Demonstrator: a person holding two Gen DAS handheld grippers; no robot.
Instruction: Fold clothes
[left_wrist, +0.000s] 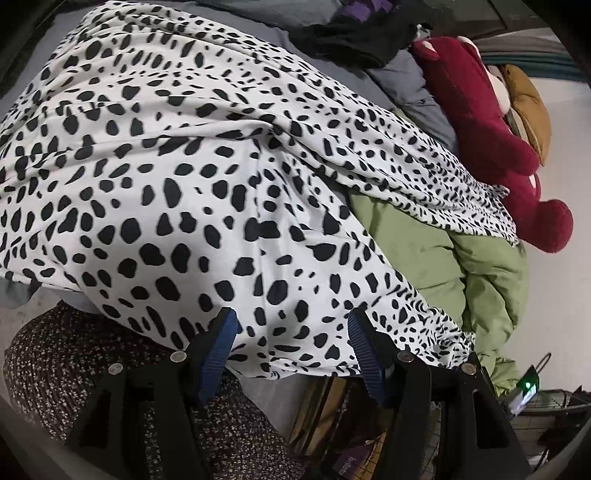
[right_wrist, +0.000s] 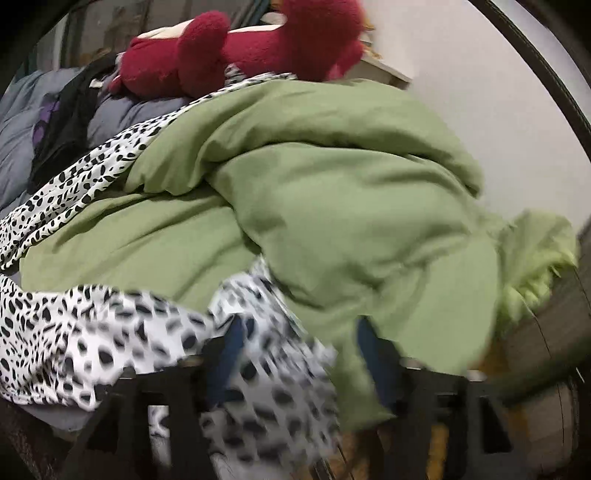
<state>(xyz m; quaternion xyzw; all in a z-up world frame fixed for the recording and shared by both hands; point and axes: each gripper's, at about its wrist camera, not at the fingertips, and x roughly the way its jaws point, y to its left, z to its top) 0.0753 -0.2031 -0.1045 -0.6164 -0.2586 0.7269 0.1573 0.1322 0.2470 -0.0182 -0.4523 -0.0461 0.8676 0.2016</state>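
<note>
A white garment with black spots (left_wrist: 177, 177) lies spread over the bed, its near edge hanging toward me. My left gripper (left_wrist: 291, 325) is open, its blue-padded fingers (left_wrist: 221, 343) apart right at that hanging edge, holding nothing. In the right wrist view the spotted garment (right_wrist: 110, 332) lies at the lower left, partly under a green quilt (right_wrist: 332, 206). My right gripper (right_wrist: 299, 347) is open, blurred by motion, with spotted cloth and the quilt's edge lying between and over its fingers.
A green quilt (left_wrist: 443, 258) is heaped to the right of the garment. A red plush toy (left_wrist: 491, 122) (right_wrist: 240, 44) lies beyond it by the wall. Dark clothes (left_wrist: 362, 33) and grey bedding (left_wrist: 406, 85) lie at the back. A dark speckled garment (left_wrist: 74, 362) is at lower left.
</note>
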